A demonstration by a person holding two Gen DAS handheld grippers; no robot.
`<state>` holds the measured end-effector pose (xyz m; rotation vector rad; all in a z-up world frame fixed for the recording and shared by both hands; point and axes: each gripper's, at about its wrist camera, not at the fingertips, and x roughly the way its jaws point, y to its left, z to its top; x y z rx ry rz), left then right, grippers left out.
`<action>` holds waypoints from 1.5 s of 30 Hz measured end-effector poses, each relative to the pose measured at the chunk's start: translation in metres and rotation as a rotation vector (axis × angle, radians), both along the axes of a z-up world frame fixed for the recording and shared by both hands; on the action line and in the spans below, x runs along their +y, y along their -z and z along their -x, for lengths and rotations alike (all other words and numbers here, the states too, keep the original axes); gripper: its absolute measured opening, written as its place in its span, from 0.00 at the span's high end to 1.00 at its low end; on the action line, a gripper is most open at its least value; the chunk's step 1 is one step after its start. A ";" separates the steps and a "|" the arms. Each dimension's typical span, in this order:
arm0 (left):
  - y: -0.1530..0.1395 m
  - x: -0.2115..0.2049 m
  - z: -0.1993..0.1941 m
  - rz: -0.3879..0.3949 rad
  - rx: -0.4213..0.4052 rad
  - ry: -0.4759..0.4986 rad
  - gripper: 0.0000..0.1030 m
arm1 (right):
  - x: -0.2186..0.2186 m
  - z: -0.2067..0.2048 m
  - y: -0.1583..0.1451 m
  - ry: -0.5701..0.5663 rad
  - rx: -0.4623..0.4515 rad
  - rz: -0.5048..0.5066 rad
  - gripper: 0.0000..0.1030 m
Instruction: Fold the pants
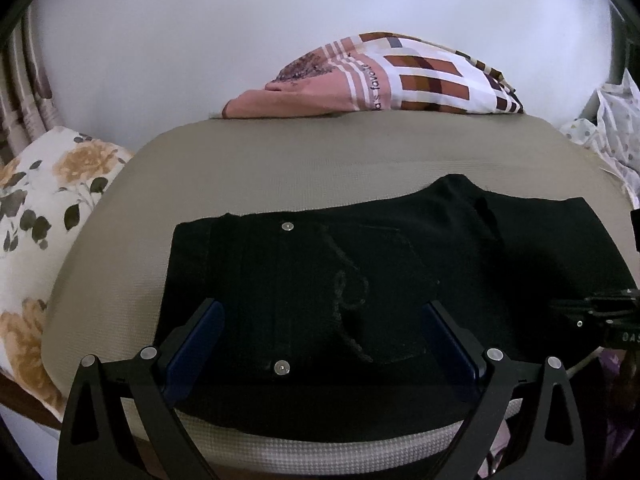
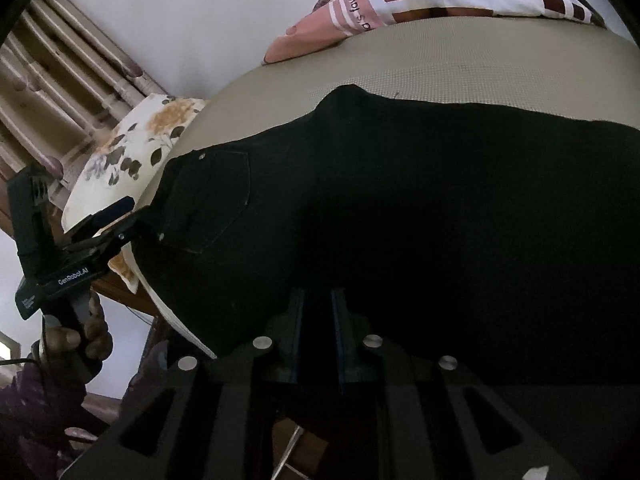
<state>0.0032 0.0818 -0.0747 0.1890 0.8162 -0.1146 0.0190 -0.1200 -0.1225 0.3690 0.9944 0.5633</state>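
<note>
Pants (image 1: 320,280) of black cloth are lying flat on the beige mattress (image 1: 280,160), near its front edge, with a back pocket and two metal rivets facing up. Only the left wrist view is showing the left gripper (image 1: 320,320) from behind: its two blue-padded fingers (image 1: 192,352) are standing wide apart above the waist part of the pants, and they are grasping nothing. Only the right wrist view is showing the right gripper (image 2: 318,300) from behind: its two fingers are nearly closed together low over the front edge of the dark cloth, but the picture is too dark there to tell if cloth is pinched between them. The same view is also showing the left gripper from the side, at the waist corner of the pants, and a person's hand (image 2: 76,340) holding its handle. One floral pillow (image 1: 44,220) is leaning at the left side of the mattress. One folded patterned blanket (image 1: 380,76), pink, white and brown, is lying at the far edge. Behind it a plain white wall (image 1: 240,20) is standing, and striped curtains (image 2: 72,72) are hanging at the far left.
</note>
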 end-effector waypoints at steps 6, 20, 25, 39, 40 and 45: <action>0.000 0.001 -0.001 -0.013 0.001 -0.015 0.05 | 0.001 0.001 0.000 -0.014 -0.015 0.006 0.79; -0.005 0.014 -0.005 0.010 0.025 -0.052 0.05 | 0.037 0.016 -0.015 -0.137 -0.118 0.090 0.25; -0.032 0.071 -0.005 0.174 0.040 -0.172 0.05 | 0.009 0.020 -0.025 -0.025 -0.147 -0.045 0.25; 0.021 0.218 0.016 0.917 0.342 -0.282 0.05 | 0.000 0.012 -0.017 0.088 -0.120 0.048 0.25; 0.026 0.216 0.017 0.947 0.367 -0.275 0.05 | 0.001 0.011 -0.016 0.088 -0.116 0.051 0.26; 0.044 0.208 0.015 1.065 0.458 -0.261 0.05 | 0.001 0.010 -0.015 0.090 -0.109 0.051 0.26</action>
